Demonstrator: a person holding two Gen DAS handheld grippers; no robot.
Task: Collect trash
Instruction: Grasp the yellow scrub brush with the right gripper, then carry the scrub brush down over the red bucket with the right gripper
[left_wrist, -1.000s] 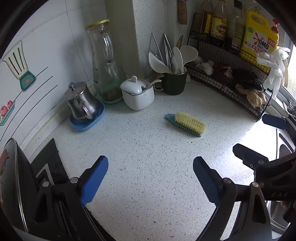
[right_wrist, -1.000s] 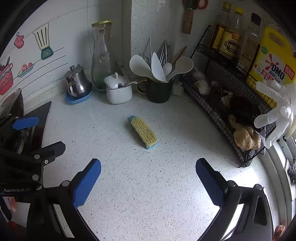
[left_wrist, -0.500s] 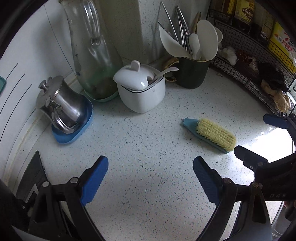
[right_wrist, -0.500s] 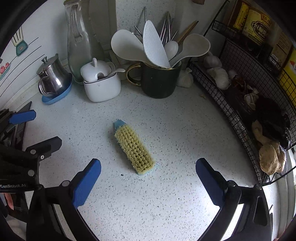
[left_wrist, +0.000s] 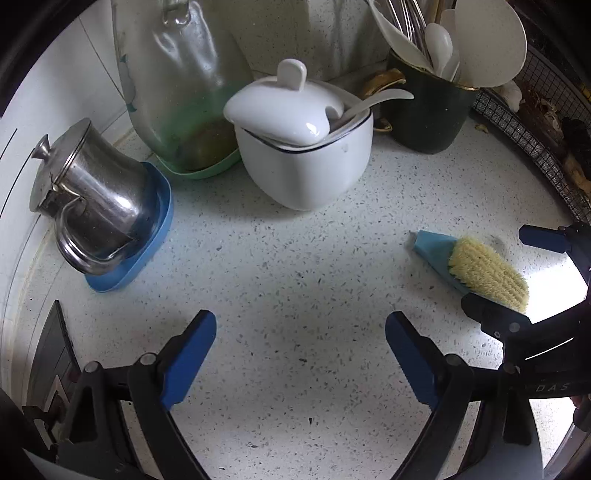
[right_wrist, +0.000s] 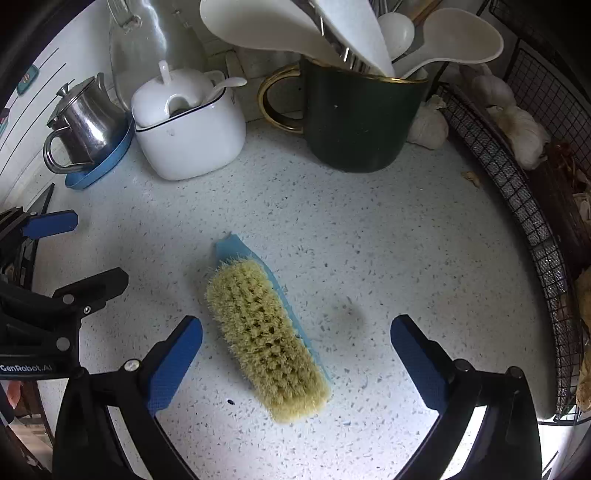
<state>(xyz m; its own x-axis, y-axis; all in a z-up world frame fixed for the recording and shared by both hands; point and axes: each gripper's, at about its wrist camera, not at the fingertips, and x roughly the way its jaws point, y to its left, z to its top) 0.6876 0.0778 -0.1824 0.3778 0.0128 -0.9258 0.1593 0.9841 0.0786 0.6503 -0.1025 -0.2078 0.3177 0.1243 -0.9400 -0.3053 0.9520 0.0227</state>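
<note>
The scrubbing brush (right_wrist: 267, 334) lies bristles-up on the speckled bench (right_wrist: 369, 240), low and centre in the right wrist view — set between the right tongs (right_wrist: 295, 362), whose blue pads stand spread and touch nothing, probably so they can close across its narrow width. The left tongs (left_wrist: 301, 360) are also spread and empty, over bare bench at the bottom of their view; the brush sits at the right edge there, beside the other tool. No plain scrap shows except a small crumb (right_wrist: 471, 177) near the wire rack (right_wrist: 517, 192), right of frame. Against the earlier frames, both views have closed in and tipped down — the white lidded pot (left_wrist: 303, 147) and green mug (right_wrist: 358, 118) loom larger, and the brush has slid from mid-frame to between the right pads.
</note>
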